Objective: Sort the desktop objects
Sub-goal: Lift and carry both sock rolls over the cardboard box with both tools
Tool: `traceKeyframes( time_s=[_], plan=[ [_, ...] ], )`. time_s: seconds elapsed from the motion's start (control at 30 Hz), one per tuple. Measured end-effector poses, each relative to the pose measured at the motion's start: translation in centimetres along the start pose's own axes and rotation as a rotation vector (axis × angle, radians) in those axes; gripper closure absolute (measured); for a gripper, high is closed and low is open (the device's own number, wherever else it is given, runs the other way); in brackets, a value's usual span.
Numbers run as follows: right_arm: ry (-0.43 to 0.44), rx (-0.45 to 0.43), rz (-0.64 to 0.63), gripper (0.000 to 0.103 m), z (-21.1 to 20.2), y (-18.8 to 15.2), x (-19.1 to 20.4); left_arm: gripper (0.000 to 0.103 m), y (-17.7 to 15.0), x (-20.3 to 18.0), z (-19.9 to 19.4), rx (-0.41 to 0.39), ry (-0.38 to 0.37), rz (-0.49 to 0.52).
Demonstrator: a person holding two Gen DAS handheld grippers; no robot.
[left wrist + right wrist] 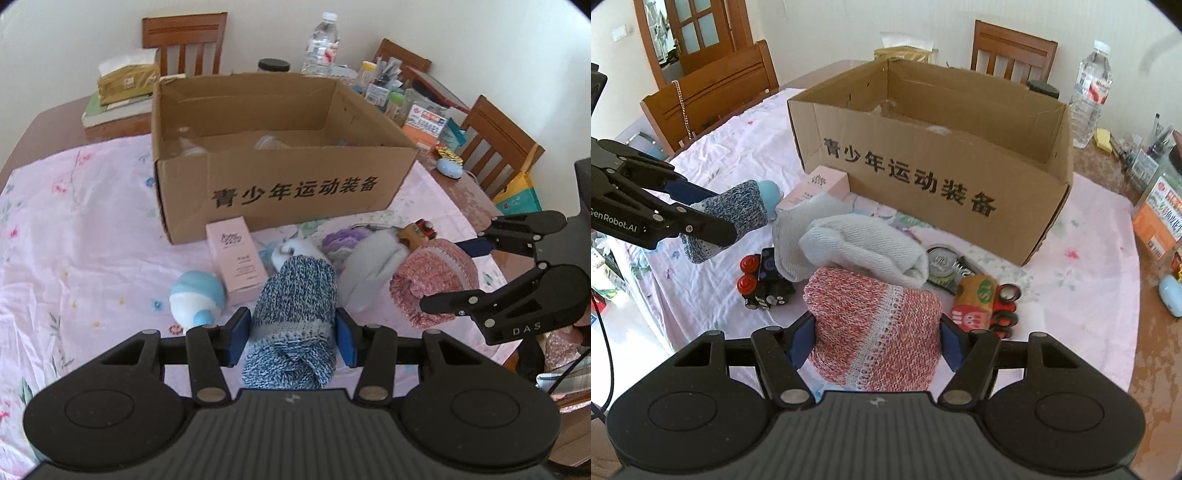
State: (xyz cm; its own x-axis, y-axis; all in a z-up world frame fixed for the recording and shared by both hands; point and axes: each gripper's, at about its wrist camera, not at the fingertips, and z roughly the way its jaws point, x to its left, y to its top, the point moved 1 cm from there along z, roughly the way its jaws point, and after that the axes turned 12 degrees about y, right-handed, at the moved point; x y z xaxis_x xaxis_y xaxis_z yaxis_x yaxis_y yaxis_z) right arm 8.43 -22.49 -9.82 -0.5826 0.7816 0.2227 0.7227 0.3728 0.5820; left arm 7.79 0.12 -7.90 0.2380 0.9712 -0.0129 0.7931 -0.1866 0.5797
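The blue knitted roll (291, 325) sits clamped between the pads of the left gripper (291, 334), whose jaws stand narrow and pressed on both its sides; it hangs above the pink floral cloth (85, 236) that covers the desk (55, 118); in the right wrist view the same roll (738, 214) shows at 9 o'clock, raised off the cloth in that gripper (701, 210). The red-and-white knitted roll (875, 328) is held in the right gripper (877, 343), its jaws set wider and closed against the roll's two flanks; from the left wrist view it (432, 280) lies at 3 o'clock of the blue roll, with the right gripper (458, 273) around it. Between the two rolls a grey knitted piece (857, 243) rests on the cloth; at its 8 o'clock stands a black toy engine with red wheels (762, 277); at its 4 o'clock a toy vehicle with a green label (986, 302), and just behind that a round metal tin (942, 264). A pink carton (236, 258) and a blue-and-white ball-shaped toy (197, 299) lie at 10 o'clock of the blue roll. Beyond them all, at 12 o'clock, stands the open cardboard box (280, 184) with black printed characters; farther back are a water bottle (321, 44) and wooden chairs (184, 40).
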Motion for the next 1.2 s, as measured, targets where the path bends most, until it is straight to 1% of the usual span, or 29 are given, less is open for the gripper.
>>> traceKeyframes(
  time_s=[0.3,0.53,0.73,1.2],
  plan=[
    [-0.017,-0.034,-0.015,0.031,-1.8,0.8,-0.5,0.055,2.0,-0.8,-0.9,-0.049,-0.003,0.048],
    [-0.02,-0.059,-0.018,0.031,-2.8,1.6,-1.2,0.055,3.6,-1.4,-0.9,-0.081,0.013,0.072],
    [-0.032,-0.08,-0.032,0.031,-3.6,2.4,-1.6,0.055,4.7,-1.5,-0.9,-0.1,0.029,0.078],
    [-0.047,-0.098,-0.105,0.031,-3.4,5.5,-2.8,0.055,8.3,-0.7,-0.6,-0.165,0.051,0.078]
  ],
)
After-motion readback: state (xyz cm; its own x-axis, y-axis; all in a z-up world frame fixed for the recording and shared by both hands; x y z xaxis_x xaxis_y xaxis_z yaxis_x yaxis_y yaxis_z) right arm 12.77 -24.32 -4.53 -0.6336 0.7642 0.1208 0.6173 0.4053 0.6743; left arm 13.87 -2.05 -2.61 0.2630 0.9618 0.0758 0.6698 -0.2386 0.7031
